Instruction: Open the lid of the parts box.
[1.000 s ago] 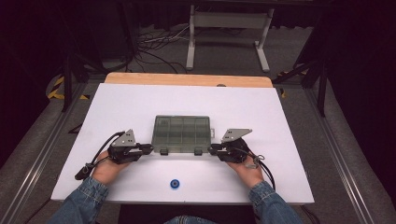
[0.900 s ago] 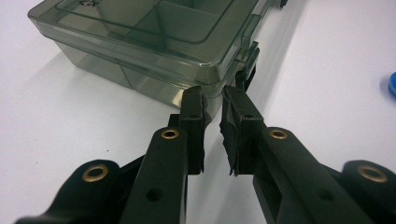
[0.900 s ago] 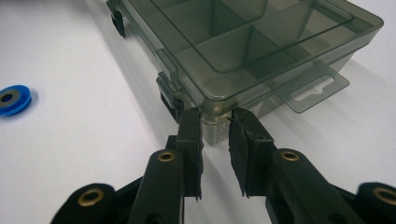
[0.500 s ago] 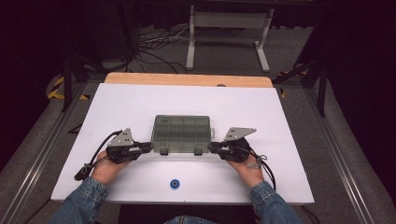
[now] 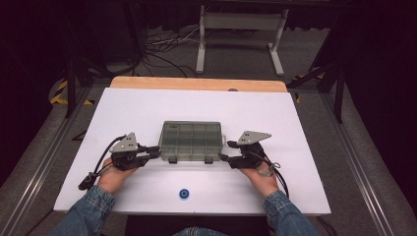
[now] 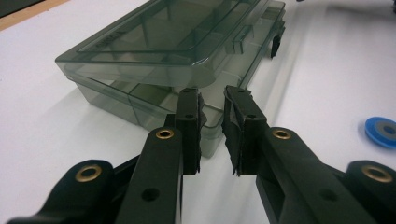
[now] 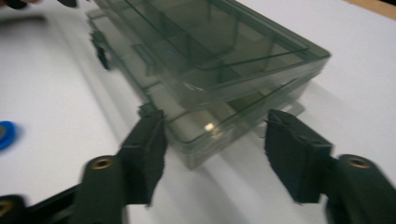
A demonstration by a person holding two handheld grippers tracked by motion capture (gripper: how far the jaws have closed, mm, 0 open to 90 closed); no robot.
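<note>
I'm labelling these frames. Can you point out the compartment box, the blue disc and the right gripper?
compartment box [image 5: 191,139]: high view, middle of its clear lid.
blue disc [image 5: 185,193]: high view, its centre, on the table's near edge.
right gripper [image 5: 223,157]: high view, midway between its fingertips.

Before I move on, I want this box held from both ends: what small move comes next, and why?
Probably close the right tongs on the near corner of the clear compartment box. Their jaws stand wide open around that corner, while the left tongs are nearly shut at the other corner.
</note>
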